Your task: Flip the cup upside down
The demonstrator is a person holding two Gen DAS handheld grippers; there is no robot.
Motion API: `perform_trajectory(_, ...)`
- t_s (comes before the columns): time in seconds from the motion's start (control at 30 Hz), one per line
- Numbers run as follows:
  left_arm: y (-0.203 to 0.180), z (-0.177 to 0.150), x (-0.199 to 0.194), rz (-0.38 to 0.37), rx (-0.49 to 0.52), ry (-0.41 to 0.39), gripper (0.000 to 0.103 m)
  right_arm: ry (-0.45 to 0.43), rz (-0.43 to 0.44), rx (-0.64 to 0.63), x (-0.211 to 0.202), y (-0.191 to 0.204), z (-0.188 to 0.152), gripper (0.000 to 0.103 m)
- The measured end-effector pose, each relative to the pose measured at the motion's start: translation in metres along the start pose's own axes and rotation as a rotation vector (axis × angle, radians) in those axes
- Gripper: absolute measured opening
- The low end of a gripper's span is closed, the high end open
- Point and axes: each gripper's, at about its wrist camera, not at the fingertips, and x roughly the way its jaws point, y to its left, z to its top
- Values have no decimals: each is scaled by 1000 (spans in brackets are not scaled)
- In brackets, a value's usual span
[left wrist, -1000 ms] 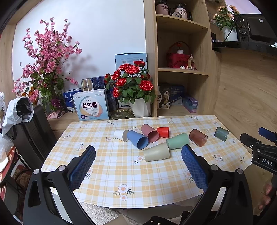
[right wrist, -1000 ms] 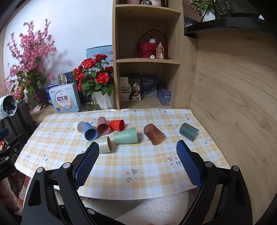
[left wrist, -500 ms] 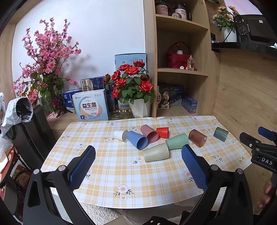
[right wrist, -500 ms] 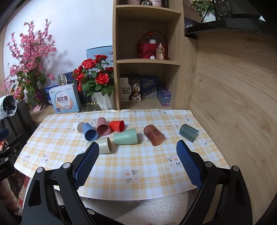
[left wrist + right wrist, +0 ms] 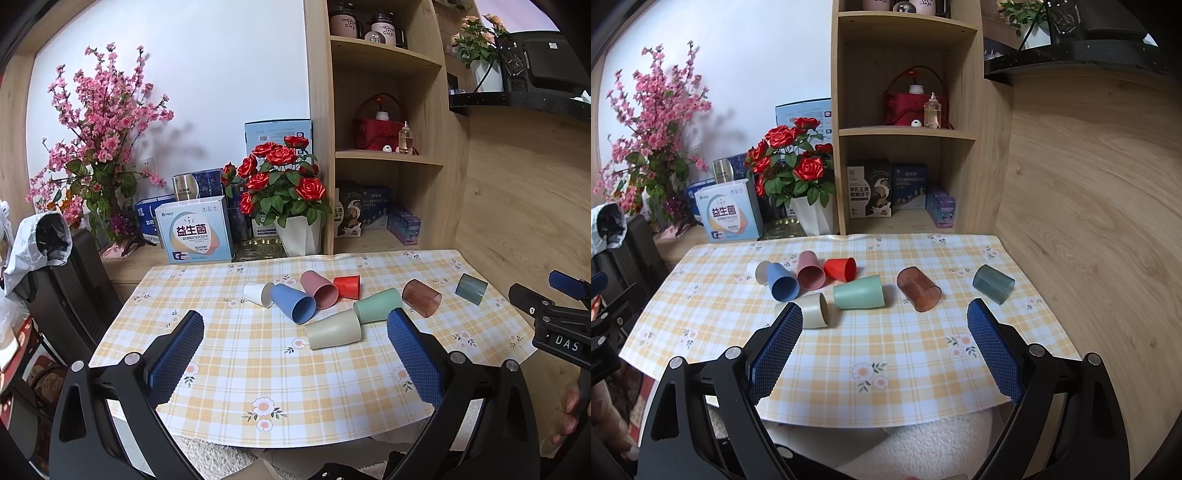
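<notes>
Several cups lie on their sides on the checked tablecloth point(image 5: 258, 369): white point(image 5: 258, 294), blue point(image 5: 293, 303), pink point(image 5: 320, 290), red point(image 5: 348, 286), beige point(image 5: 334, 334), green point(image 5: 377, 305), brown translucent point(image 5: 421, 297) and dark teal point(image 5: 471, 289). The same cups show in the right wrist view, with the green cup point(image 5: 858, 292), brown cup point(image 5: 918, 289) and teal cup point(image 5: 993, 284). My left gripper point(image 5: 295, 332) is open and empty, short of the cups. My right gripper point(image 5: 884, 325) is open and empty, also short of them.
A pot of red roses point(image 5: 284, 192), boxes point(image 5: 195, 234) and a pink blossom plant point(image 5: 99, 147) stand behind the table. A wooden shelf unit point(image 5: 908, 122) rises at the back. A wooden wall point(image 5: 1089, 221) is on the right. A dark chair point(image 5: 70, 288) stands at left.
</notes>
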Motion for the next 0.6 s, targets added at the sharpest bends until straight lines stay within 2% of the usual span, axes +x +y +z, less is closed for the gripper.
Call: perform_trajectory(0.6,-1,0,-1,-5,1,1,97,-1,0,-1,0,0,0,88)
